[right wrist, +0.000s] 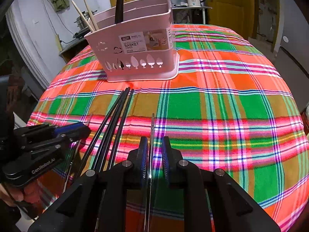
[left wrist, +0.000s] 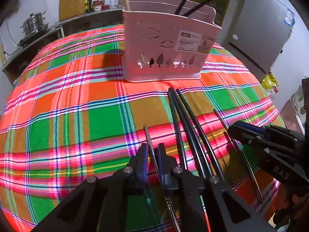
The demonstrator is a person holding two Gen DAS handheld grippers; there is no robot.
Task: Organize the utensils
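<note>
Between each gripper's narrowly parted fingers: one thin metal chopstick apiece, left gripper (left wrist: 152, 150), right gripper (right wrist: 154, 147), contact unclear; long axes toward pink basket (right wrist: 139, 58) ahead; black chopsticks (right wrist: 114, 127) between.

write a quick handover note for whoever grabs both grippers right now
Left gripper: fingers astride a thin silver metal chopstick on the plaid tablecloth; grip unclear.
Right gripper: open around another thin silver metal stick; not clamped.
Pink plastic utensil basket stands upright further back, already holding wooden chopsticks and black chopsticks.
Left to do: three long black chopsticks lie between the grippers, plus both silver ones.
</note>
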